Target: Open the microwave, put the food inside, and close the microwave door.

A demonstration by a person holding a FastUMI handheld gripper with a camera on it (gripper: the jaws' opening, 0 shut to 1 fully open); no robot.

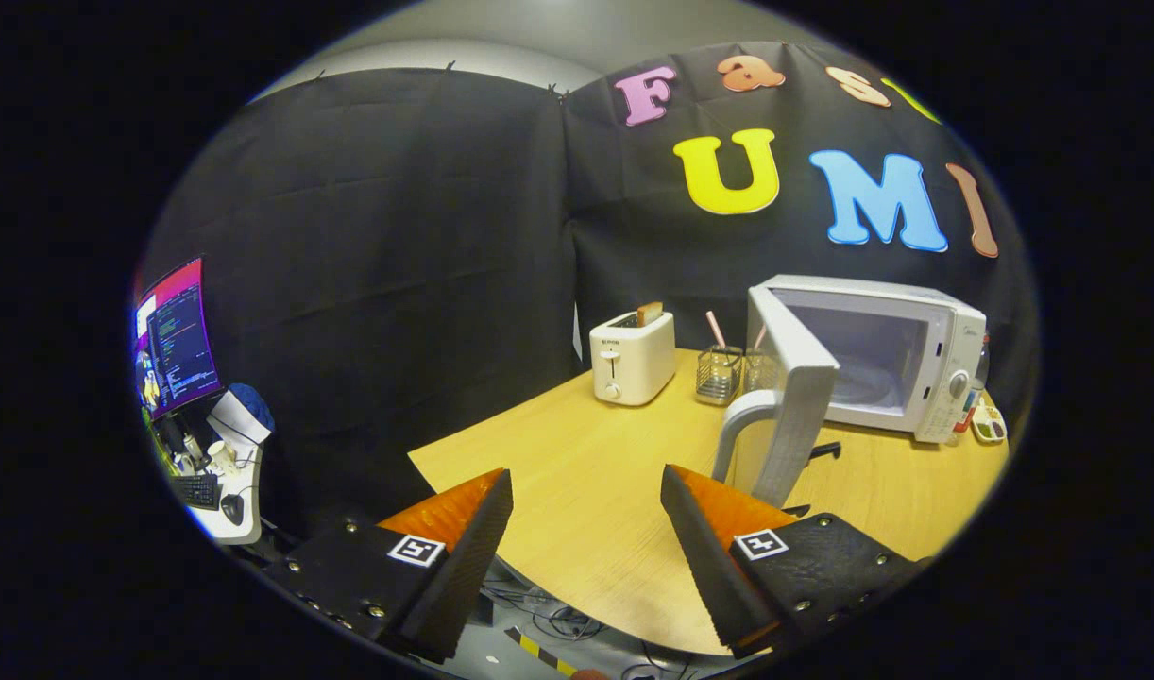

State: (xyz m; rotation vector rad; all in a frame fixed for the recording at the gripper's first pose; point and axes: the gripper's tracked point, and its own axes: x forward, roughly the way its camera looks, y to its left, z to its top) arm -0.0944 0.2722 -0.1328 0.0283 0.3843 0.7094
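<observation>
Beyond spread gripper (586, 486) (empty): microwave (879, 354), door (792, 392) swung wide.

Matt wood-grain table (586, 472); glossy plastic microwave (907, 359); smooth plastic toaster (632, 359); wire-mesh holder (719, 375).

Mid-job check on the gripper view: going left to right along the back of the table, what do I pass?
Toaster with a slice sticking up → wire holder with sticks → open microwave door → microwave. The claw is open and holds nothing, with bare table between its fingers.
</observation>
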